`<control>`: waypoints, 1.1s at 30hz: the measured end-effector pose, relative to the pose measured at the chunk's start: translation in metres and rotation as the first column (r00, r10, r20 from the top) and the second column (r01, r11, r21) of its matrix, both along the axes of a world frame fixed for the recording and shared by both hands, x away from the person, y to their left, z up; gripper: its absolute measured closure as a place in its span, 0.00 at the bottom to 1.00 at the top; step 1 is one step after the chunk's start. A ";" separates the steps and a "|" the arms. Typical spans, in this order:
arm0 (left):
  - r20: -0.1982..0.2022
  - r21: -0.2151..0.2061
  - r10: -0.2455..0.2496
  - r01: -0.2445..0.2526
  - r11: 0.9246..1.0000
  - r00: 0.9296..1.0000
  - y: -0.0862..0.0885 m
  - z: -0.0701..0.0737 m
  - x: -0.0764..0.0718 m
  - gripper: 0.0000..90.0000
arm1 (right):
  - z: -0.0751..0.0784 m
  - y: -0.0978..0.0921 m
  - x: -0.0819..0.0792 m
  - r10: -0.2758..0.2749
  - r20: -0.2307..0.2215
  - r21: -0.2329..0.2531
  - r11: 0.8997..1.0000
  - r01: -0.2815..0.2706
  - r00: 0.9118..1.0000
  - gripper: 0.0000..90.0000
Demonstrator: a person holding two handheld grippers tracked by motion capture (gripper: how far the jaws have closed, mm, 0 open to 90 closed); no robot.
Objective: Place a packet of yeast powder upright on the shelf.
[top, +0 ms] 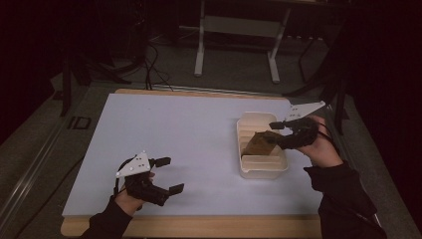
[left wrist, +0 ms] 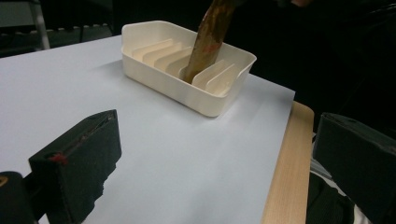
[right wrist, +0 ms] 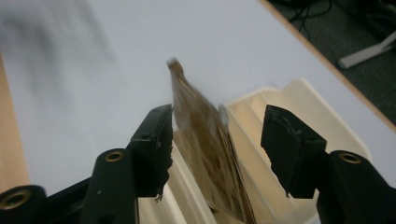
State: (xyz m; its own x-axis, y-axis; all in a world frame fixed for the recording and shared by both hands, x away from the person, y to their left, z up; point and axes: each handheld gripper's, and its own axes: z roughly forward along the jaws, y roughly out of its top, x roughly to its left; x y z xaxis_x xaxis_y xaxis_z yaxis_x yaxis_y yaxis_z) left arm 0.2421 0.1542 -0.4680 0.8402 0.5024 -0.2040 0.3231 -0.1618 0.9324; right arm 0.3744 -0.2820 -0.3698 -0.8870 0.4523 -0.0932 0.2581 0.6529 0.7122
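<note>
The landmark is the cream rack (top: 262, 149), a plastic box with rounded corners and thin walls inside that make slots. It sits on a big white table (top: 189, 144) that has a light wood edge.

Far to the left of the rack, near the front edge of the table, a hand holds the left gripper (top: 169, 175). Its two black jaws are spread wide with nothing between them. In the left gripper view the jaws look like dark, rough blocks, and the rack (left wrist: 187, 65) sits across the smooth white table from them.

Inside the rack stands one thing: a flat brown plate (top: 261, 143). It looks patchy, brown and gold, a bit like old wood. Its bottom rests in a slot in the middle of the rack and it leans to one side.

Just right of the rack, a hand holds the right gripper (top: 276, 133) over it. In the right gripper view its jaws are spread apart. The brown plate (right wrist: 210, 154) stands between them, close to the left jaw, but I cannot tell if it touches.
</note>
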 end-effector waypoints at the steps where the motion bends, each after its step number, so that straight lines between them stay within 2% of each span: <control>1: -0.002 -0.003 0.001 -0.001 1.000 1.000 0.000 0.000 0.000 0.02 | 0.003 0.000 -0.002 -0.003 0.008 0.013 1.000 0.003 1.000 0.46; 2: -0.001 -0.004 0.002 -0.002 1.000 1.000 0.000 0.000 0.000 0.02 | 0.009 0.001 -0.006 -0.001 0.022 0.036 0.999 0.000 1.000 0.45; 7: 0.004 -0.004 0.004 -0.004 1.000 1.000 0.001 0.001 -0.001 0.02 | 0.019 0.008 -0.015 0.006 0.050 0.073 0.997 -0.010 0.999 0.42; 10: 0.004 0.000 0.001 -0.001 1.000 1.000 0.001 0.001 -0.002 0.02 | 0.021 0.015 -0.020 0.024 0.048 0.087 0.996 -0.028 0.999 0.40; 13: 0.002 0.000 0.001 -0.001 1.000 1.000 0.001 0.001 -0.002 0.02 | 0.021 0.019 -0.023 0.028 0.050 0.089 0.995 -0.032 0.998 0.39; 22: 0.007 0.001 0.001 -0.001 1.000 1.000 0.001 0.000 -0.004 0.02 | 0.017 0.034 -0.044 0.019 0.067 0.150 0.988 -0.029 0.998 0.33; 27: 0.009 -0.005 0.006 -0.006 1.000 1.000 0.002 0.001 -0.005 0.02 | 0.014 0.040 -0.053 0.029 0.073 0.150 0.988 -0.040 0.997 0.30; 33: 0.010 -0.001 0.004 -0.004 1.000 1.000 0.003 0.000 -0.005 0.02 | 0.006 0.046 -0.070 0.033 0.097 0.174 0.984 -0.049 0.995 0.23</control>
State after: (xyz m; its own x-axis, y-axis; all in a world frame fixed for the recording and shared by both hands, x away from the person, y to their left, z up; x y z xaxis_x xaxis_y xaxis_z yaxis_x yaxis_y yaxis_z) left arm 0.2368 0.1570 -0.4675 0.8401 0.5058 -0.1960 0.3144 -0.1595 0.9358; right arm 0.3045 -0.2362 -0.3639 -0.8964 0.4322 -0.0985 0.1608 0.5241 0.8363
